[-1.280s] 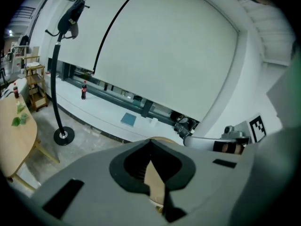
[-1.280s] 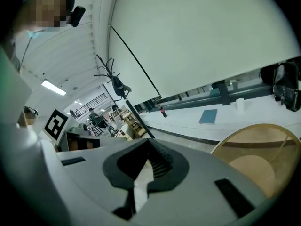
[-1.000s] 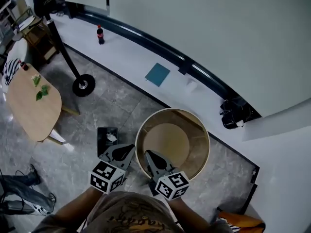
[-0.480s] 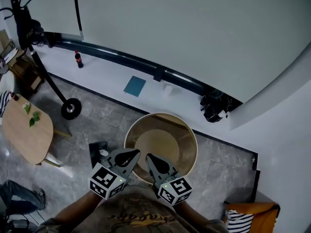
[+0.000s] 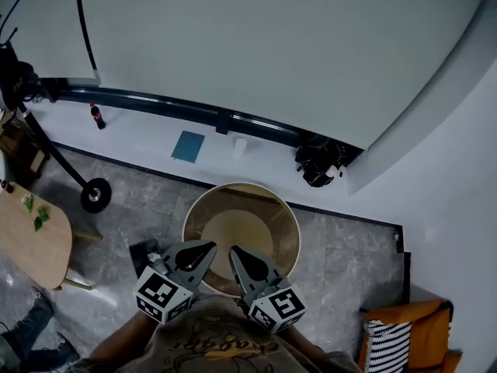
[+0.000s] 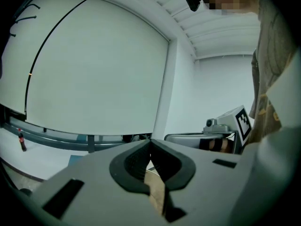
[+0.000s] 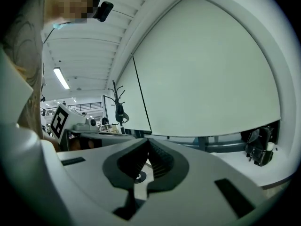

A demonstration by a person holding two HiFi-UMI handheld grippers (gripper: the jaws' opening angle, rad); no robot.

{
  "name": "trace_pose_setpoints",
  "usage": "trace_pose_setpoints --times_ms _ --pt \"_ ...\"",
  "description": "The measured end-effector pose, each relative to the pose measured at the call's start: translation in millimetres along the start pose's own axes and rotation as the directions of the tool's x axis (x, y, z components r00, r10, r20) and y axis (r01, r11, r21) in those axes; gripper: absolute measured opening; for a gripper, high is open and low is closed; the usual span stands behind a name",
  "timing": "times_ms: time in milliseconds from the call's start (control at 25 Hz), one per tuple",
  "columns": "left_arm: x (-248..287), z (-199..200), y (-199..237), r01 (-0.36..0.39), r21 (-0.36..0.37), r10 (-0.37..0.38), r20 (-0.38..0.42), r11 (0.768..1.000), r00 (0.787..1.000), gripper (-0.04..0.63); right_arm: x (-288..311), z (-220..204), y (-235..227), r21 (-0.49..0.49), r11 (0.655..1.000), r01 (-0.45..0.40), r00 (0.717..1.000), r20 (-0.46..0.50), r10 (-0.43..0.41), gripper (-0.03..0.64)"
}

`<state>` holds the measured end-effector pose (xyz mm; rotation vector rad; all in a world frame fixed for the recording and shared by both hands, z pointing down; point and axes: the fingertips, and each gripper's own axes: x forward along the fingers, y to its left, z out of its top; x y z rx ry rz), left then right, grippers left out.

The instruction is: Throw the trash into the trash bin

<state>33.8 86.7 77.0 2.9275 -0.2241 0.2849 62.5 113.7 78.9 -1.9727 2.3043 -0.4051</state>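
Observation:
The trash bin (image 5: 203,207) is a wide round wooden tub on the grey floor, and its inside looks bare. Both grippers hang side by side over its near rim, pointing almost level toward the white wall. My left gripper (image 5: 208,247) is shut with nothing in it; in the left gripper view its jaws (image 6: 150,143) meet at the tips and a tan strip of the bin (image 6: 156,188) shows below them. My right gripper (image 5: 234,251) is shut and empty too, its tips (image 7: 147,142) touching. No trash is in either gripper.
A small black box (image 5: 145,250) with white scraps sits on the floor left of the bin. A teal sheet (image 5: 188,146), a cola bottle (image 5: 96,116) and a black bag (image 5: 318,160) lie along the white ledge. A wooden table (image 5: 27,235) and a stand's base (image 5: 95,196) are at left, an orange seat (image 5: 400,325) at right.
Both grippers have risen together, still shut, and now point nearly level. The head view has swung up the wall, so the bin, ledge and table have slid left and down.

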Motion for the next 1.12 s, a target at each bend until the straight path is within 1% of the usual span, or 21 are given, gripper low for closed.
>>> trace_pose_setpoints --times_ms 120,600,920,1120 --pt "4 -1 -1 0.008 -0.005 -0.009 -0.016 1.000 1.000 0.018 -2 3 -6 0.003 1.000 0.011 1.000 0.008 -0.011 0.015" --pt "8 -5 6 -0.002 -0.021 0.001 -0.023 1.000 1.000 0.018 -3 0 -14 -0.009 1.000 0.013 1.000 -0.008 -0.013 0.015" --pt "9 -8 2 0.002 -0.028 -0.003 -0.030 1.000 1.000 0.018 -3 -1 -13 -0.021 1.000 -0.001 1.000 -0.013 0.001 0.015" --pt "5 -10 -1 0.003 -0.028 -0.004 -0.039 1.000 0.999 0.018 -5 0 -5 -0.028 0.999 -0.029 0.999 -0.021 0.028 0.015"
